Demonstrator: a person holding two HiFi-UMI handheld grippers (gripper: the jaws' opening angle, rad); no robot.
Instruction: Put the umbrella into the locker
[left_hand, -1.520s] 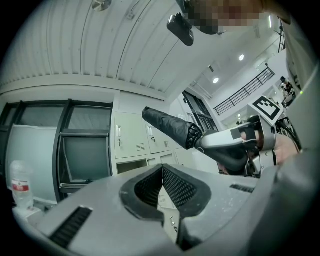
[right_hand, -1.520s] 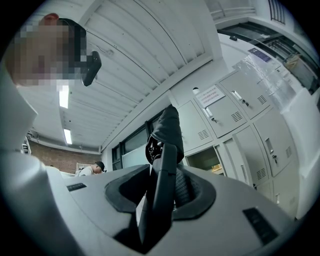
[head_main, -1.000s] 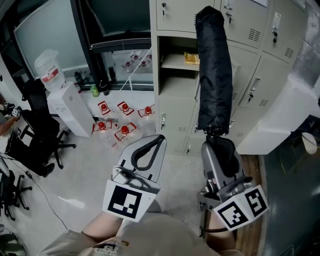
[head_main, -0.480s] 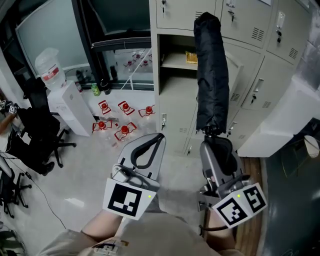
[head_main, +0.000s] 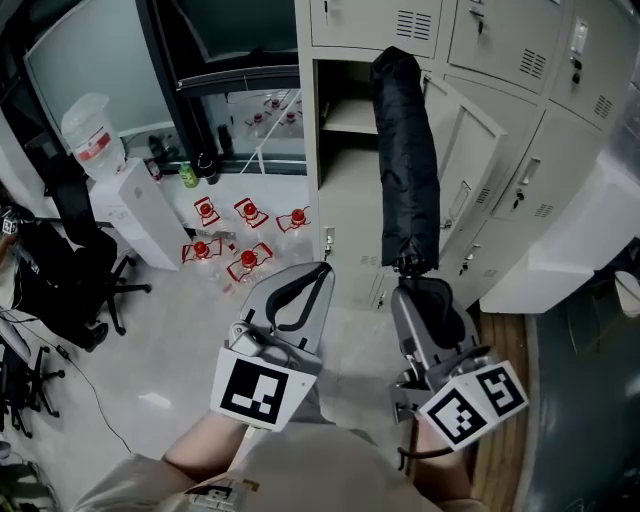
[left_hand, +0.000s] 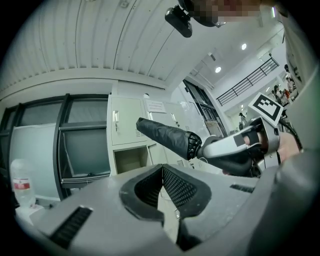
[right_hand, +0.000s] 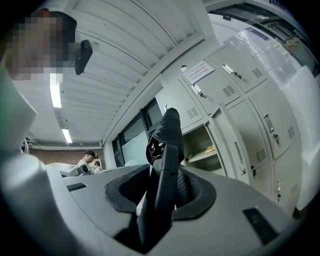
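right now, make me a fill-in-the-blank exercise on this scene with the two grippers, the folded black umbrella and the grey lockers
1. The right gripper holds the folded black fabric umbrella by its ___.
2. The left gripper has its jaws ___, with nothing between them.
3. The grey metal locker beyond the umbrella has its door ___.
4. The clear bottles with red caps lie on the ___.

Missing words: handle; shut; open; floor

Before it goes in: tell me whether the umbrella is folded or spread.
Folded. The umbrella is a narrow black bundle, its handle clamped in the right gripper.
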